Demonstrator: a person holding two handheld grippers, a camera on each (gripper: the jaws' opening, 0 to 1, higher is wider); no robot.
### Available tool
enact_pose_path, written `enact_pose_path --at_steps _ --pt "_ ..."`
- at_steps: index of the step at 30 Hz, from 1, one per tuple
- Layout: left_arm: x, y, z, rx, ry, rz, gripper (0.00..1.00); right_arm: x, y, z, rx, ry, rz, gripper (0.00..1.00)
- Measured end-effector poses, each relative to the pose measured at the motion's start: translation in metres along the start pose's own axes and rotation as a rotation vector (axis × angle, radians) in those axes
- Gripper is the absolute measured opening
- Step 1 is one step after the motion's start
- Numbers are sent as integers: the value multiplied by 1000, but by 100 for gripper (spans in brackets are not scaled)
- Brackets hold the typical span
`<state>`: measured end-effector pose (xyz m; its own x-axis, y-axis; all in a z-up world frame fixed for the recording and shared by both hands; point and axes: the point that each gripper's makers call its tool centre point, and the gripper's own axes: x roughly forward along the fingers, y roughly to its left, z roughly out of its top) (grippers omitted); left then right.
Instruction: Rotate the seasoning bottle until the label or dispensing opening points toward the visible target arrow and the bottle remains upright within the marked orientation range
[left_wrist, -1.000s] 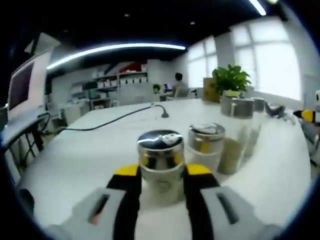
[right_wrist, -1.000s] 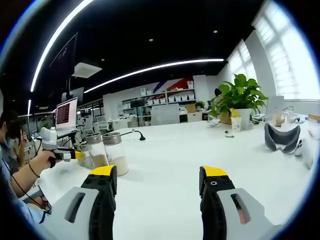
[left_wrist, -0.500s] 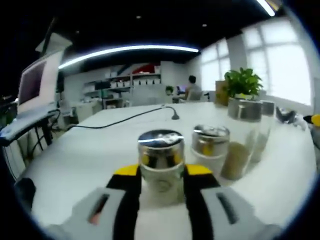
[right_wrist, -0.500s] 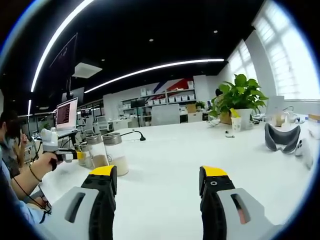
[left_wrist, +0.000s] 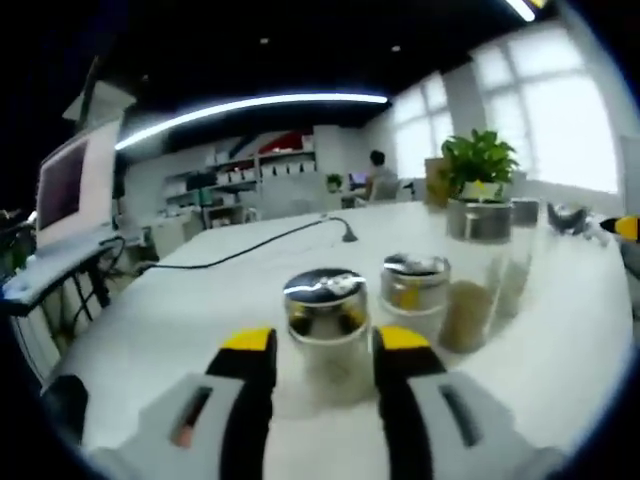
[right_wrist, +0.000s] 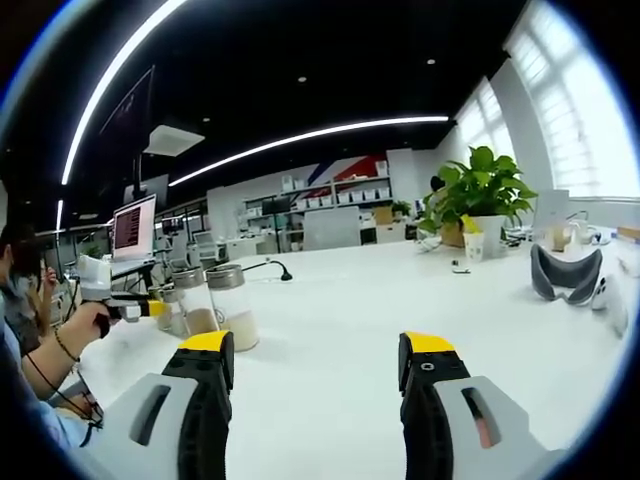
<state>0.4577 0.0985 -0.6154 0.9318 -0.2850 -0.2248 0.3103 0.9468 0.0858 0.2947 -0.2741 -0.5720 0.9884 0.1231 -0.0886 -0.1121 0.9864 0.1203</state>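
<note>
So here's what we've got: in the left gripper view our left tongs (left_wrist: 325, 350) are spread with the seasoning bottle (left_wrist: 324, 320) standing upright between the yellow-tipped jaws, and we see a sliver of gap on each side, so the jaws look loose around it and aren't squeezing it. The bottle is a clear glass jar with a shiny metal cap and something yellowish inside, sitting on the white counter (left_wrist: 180, 310). Just beside the seasoning bottle, on its right, stands a second short jar (left_wrist: 413, 293) with the same metal cap, and past that one a taller jar (left_wrist: 474, 270) holding tan powder, with another jar behind it. Farther back from the seasoning bottle a black cable (left_wrist: 250, 240) runs across the counter, and a potted plant (left_wrist: 478, 165) sits near the windows. In the right gripper view our right tongs (right_wrist: 315, 365) are wide apart with nothing between them, just bare counter. The cluster of jars (right_wrist: 212, 305) shows at far left there, with the left gripper held in a hand (right_wrist: 80, 325) right next to it. Well away from the jars, on the right side, there's a grey headset-looking thing (right_wrist: 565, 275); we can't tell exactly what it is.
</note>
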Motion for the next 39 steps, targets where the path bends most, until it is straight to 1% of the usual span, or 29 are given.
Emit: enact_pose_path --at_steps 2,4,6,8,10,11,12,13,14,15,16,17,18,19,20,21,22,23,24,25,26,28,29,31,32,37,39 --pt "-6 4 4 25 -14 17 41 0 0 -1 2 1 1 68" --pt "-12 7 6 30 -16 16 42 1 1 -1 3 4 4 68" --pt "-19 7 8 45 -16 -11 42 0 1 0 2 0 6 68" --pt "-25 1 7 57 3 -101 44 0 0 2 -2 -4 3 68" --pt "-27 -3 5 46 13 -194 55 -1 -1 2 -2 -5 0 68" --pt "-27 -2 5 50 2 -240 59 -1 -1 1 -1 -4 -1 68" --pt "-27 -1 5 71 8 -274 60 -1 -1 1 -1 -3 -1 68" --pt "-28 -1 5 92 10 -295 58 -1 -1 1 -2 -2 1 68" --pt "-27 1 9 120 -10 -318 55 -1 0 1 -4 -4 1 68" --pt "-27 1 13 161 -27 -355 53 -1 0 2 -5 -6 1 68" --pt "-28 -2 14 207 -28 -417 52 -1 0 3 -6 -7 2 68" --pt "-29 -5 13 235 -18 -480 53 -1 0 3 -7 -8 1 68" --pt "-30 -7 12 249 0 -526 54 -1 0 3 -7 -9 0 68" --pt "-30 -5 14 279 2 -538 55 -1 0 3 -7 -7 -1 68" --pt "-29 -4 18 328 -20 -551 55 -1 0 2 -7 -5 -2 68" --pt "-30 -7 19 402 -30 -601 54 -1 -1 2 -7 -4 -4 68" --pt "-32 -11 14 435 -11 -664 55 -1 -1 2 -7 -4 -5 68" --pt "-32 -13 11 430 5 -696 56 0 -1 2 -7 -4 -6 68" --pt "-30 -13 7 409 34 -725 61 0 -1 2 -5 -4 -5 68" --pt "-29 -15 6 395 44 -755 64 0 0 1 -4 -3 -3 68" --pt "-28 -18 6 379 44 -783 65 0 1 1 -5 -2 2 68" --pt "-19 -13 6 366 43 -784 63 0 2 1 -6 -1 5 68" --pt "-13 -11 7 344 44 -788 62 -1 2 1 -5 -2 6 68" --pt "-9 -10 7 319 44 -813 62 -1 0 2 -6 -3 2 68" --pt "-7 -11 7 300 46 -834 61 -1 0 1 -6 -2 1 68" --pt "0 -16 8 267 32 -898 59 -1 -1 1 -7 -2 -7 68" --pt "1 -19 13 261 -1 -905 58 -1 -1 1 -7 -1 -5 68"
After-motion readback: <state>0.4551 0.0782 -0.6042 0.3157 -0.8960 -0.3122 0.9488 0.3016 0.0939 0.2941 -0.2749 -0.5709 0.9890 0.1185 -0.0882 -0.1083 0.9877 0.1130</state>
